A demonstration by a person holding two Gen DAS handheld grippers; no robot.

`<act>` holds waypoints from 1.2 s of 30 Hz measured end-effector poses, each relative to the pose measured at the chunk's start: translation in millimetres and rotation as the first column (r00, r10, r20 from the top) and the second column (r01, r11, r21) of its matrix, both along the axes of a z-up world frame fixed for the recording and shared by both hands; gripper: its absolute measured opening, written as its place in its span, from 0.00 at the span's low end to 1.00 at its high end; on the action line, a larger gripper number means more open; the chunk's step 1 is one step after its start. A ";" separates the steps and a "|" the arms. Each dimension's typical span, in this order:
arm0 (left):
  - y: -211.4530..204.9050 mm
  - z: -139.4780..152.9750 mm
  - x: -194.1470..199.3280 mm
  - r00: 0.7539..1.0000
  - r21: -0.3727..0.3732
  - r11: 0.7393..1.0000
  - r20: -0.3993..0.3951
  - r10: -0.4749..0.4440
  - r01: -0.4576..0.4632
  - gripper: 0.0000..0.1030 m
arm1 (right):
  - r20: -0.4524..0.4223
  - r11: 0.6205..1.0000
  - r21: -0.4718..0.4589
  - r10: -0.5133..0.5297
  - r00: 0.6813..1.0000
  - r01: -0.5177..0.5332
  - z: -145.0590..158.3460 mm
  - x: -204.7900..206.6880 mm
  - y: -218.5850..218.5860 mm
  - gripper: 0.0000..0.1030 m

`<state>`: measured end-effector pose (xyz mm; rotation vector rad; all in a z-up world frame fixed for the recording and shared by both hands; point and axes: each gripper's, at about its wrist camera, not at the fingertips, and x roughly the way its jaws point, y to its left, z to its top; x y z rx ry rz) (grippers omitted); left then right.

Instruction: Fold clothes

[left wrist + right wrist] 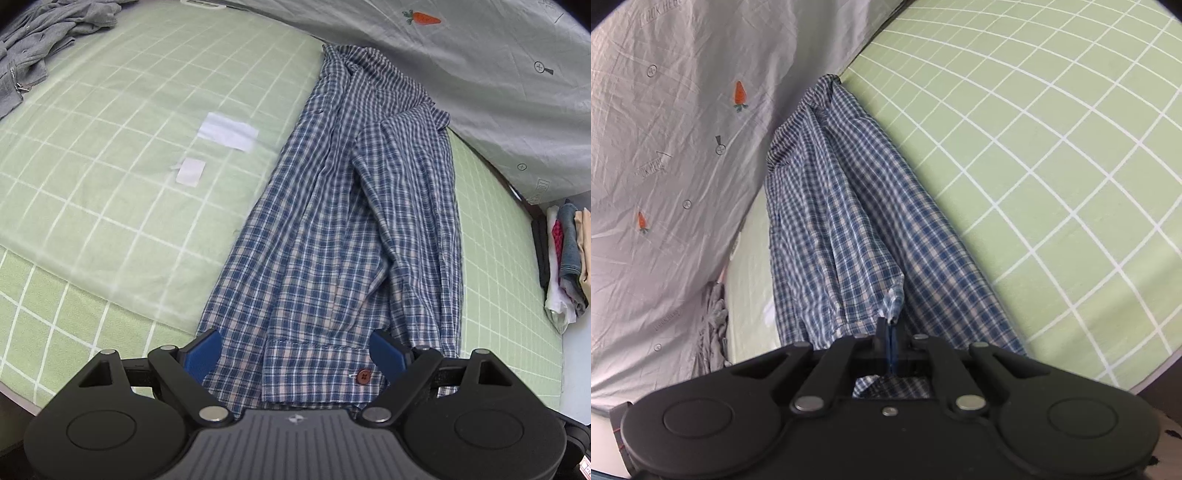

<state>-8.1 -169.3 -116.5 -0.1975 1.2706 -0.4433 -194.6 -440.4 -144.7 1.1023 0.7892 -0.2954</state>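
Shirt: the blue plaid shirt (pixel 332 221) lies lengthwise on the bed (pixel 92 184), folded into a long strip, its collar end against the grey quilt (pixel 480 74).
My left gripper (pixel 295 354): fingers spread wide, one on each side of the shirt's buttoned hem, not pressing it.
My right gripper (pixel 888 332): fingers clenched together on a pinch of the shirt's edge; the cloth rises to the tips, though how much is caught I can barely see.
Bed: green sheet with white grid, two white patches (pixel 225 131) beside the shirt.
Far corner: grey zip garment (pixel 44 48), crumpled.
Beside the bed: stacked clothes (pixel 565 258).
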 end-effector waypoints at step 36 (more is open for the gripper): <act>3.6 -36.8 -46.4 0.973 0.284 0.939 0.066 -0.220 0.193 0.86 | -0.341 0.766 -0.499 0.255 0.905 -0.404 -0.9 13.0 63.1 0.90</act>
